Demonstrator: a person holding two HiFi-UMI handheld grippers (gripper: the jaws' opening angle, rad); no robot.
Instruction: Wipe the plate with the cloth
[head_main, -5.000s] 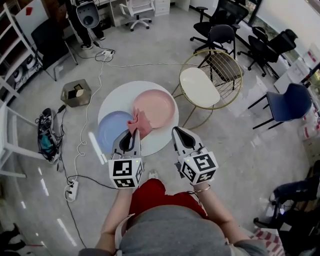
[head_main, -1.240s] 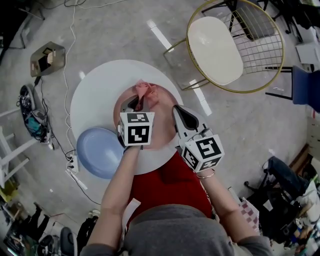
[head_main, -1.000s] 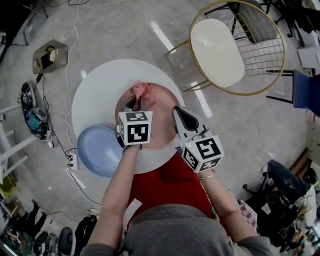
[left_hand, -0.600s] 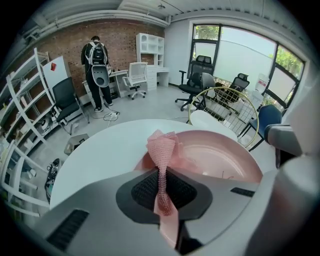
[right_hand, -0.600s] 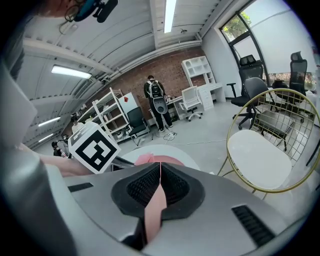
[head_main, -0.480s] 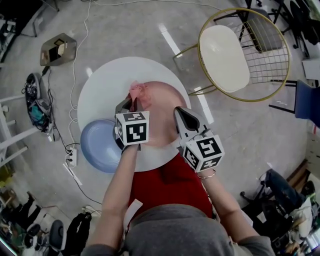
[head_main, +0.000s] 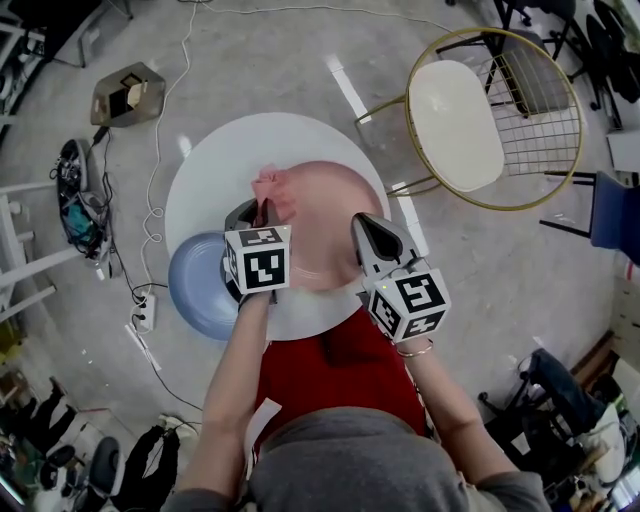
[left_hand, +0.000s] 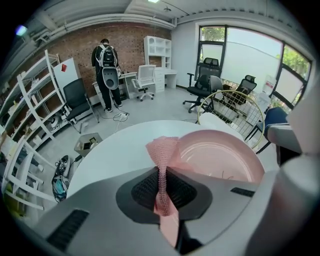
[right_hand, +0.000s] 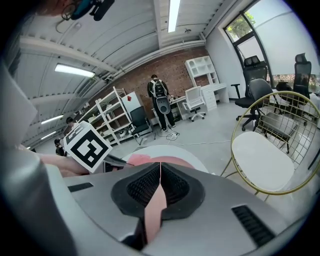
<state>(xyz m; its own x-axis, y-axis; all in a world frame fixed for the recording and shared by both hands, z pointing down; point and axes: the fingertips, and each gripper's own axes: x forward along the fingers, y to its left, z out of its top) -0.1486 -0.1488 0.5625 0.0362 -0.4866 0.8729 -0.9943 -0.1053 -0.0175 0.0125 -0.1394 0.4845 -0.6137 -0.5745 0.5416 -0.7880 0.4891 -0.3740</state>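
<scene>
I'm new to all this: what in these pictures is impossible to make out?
Head view: left gripper covers part of the blue plate.
Right gripper view: right gripper hides most of the pink plate.
Left gripper view: whether the cloth touches the pink plate is unclear; the gripper's body blocks the spot.
Head view: contents of the floor box are too small.
</scene>
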